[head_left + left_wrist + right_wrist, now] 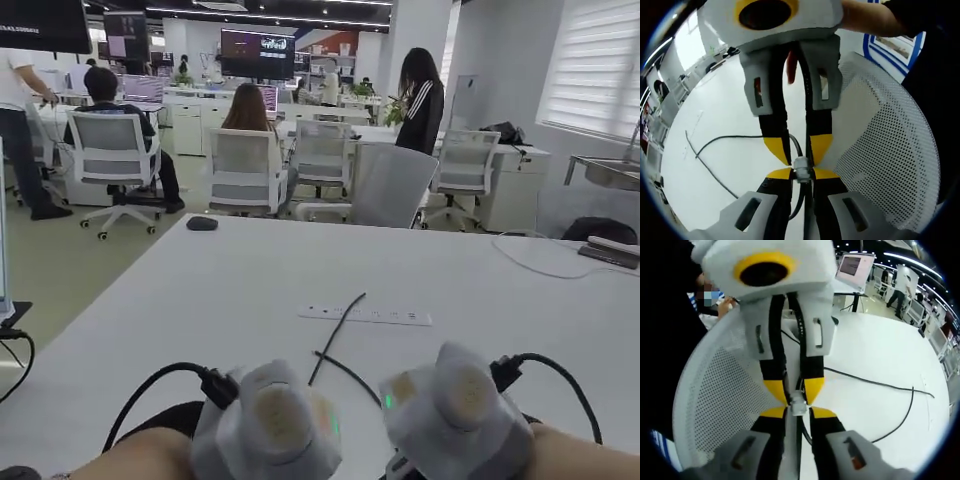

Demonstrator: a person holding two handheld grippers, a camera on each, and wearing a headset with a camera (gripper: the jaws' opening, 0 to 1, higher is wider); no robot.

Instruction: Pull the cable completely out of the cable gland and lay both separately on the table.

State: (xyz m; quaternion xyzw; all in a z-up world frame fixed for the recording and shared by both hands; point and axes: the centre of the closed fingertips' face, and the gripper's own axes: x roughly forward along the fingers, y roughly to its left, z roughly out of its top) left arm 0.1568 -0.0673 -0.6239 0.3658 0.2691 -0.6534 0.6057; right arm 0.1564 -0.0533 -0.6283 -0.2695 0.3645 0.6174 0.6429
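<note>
A small grey cable gland [801,167] sits on a thin black cable [715,145], held just above the white table [250,290]. My left gripper [801,175] is shut on the gland, its yellow tips on either side of it. The right gripper [797,413] faces it tip to tip and is shut on the cable right beside the cable gland [798,404]. The cable [875,383] runs back between both pairs of jaws, and its loose lengths lie on the table. In the head view both grippers sit low at the near edge, with the cable [338,330] stretching away from between them.
A flat white power strip [365,315] lies mid-table just past the cable. A dark mouse [202,223] rests at the far edge, and a dark device [610,250] with a white lead at the right. A white mesh chair back [880,150] stands close behind the grippers. Office chairs and people fill the room beyond.
</note>
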